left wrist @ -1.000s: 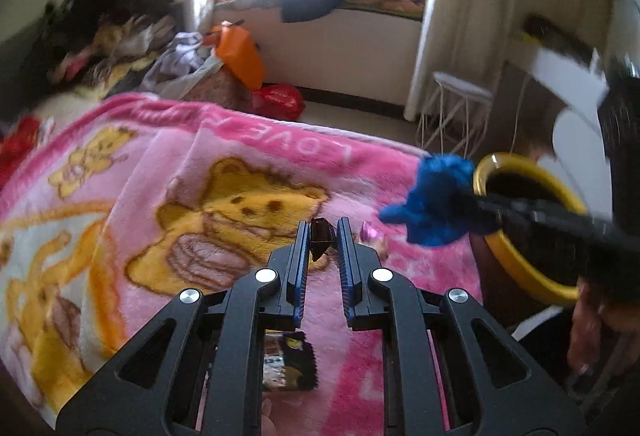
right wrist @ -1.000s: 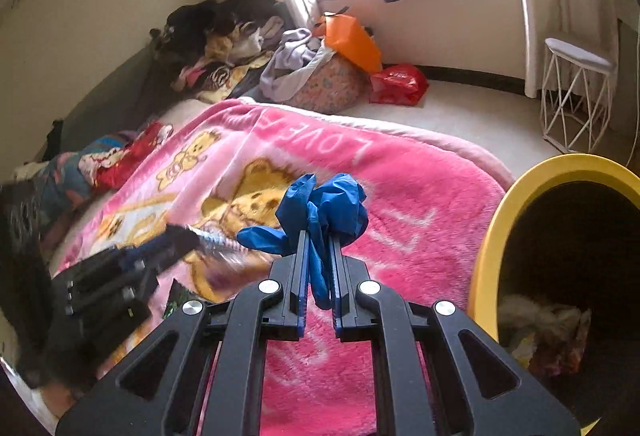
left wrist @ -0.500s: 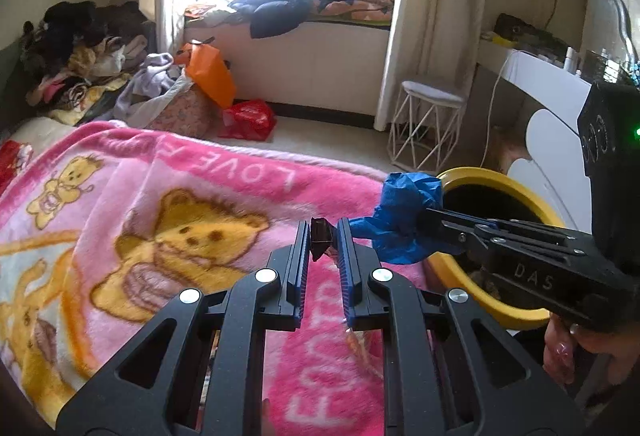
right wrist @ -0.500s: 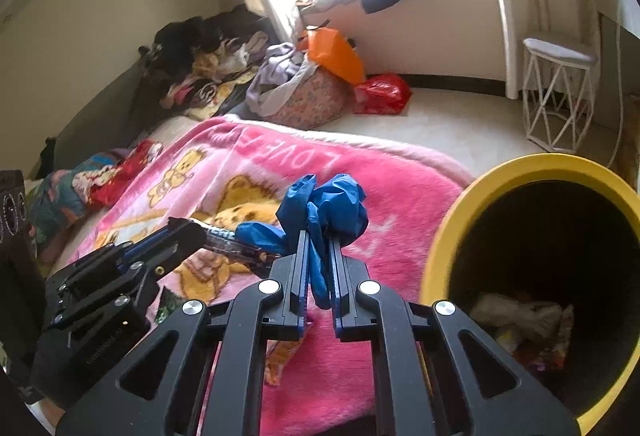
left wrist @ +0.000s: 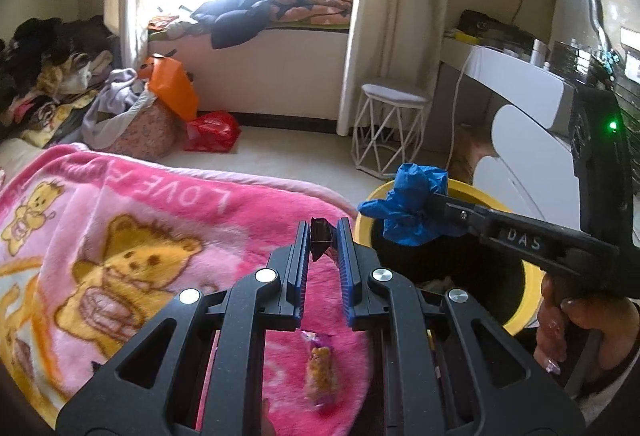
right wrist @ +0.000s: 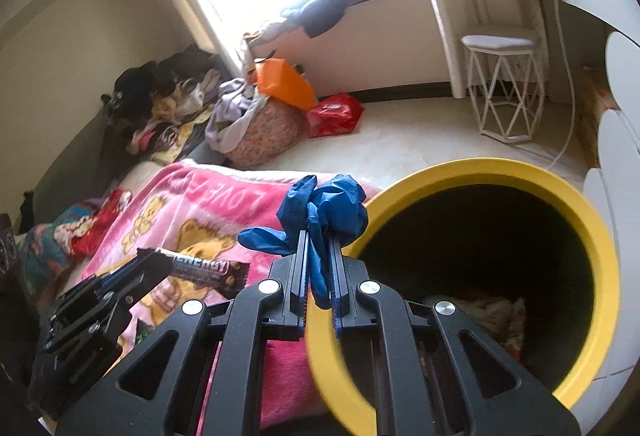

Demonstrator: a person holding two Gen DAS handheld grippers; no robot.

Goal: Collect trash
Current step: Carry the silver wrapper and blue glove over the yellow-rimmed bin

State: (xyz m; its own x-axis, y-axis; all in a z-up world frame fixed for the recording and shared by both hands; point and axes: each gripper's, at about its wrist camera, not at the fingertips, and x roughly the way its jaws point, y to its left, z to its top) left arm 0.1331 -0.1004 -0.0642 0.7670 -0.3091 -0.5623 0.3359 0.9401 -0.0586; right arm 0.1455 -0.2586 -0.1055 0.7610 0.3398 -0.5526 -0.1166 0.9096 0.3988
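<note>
Your right gripper (right wrist: 320,236) clamps a blue glove (right wrist: 320,204) at the yellow bin (right wrist: 500,172) rim; your left gripper (left wrist: 325,236) pinches a wrapper (right wrist: 200,268). Another wrapper (left wrist: 320,372) lies blurred on the pink blanket (left wrist: 160,212) below.

The blurred snack (left wrist: 320,376) below the left tongs (left wrist: 325,236) is perhaps wrapped.

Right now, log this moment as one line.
left gripper: shut on snack wrapper | right gripper: shut on blue glove | yellow bin: glove at rim
</note>
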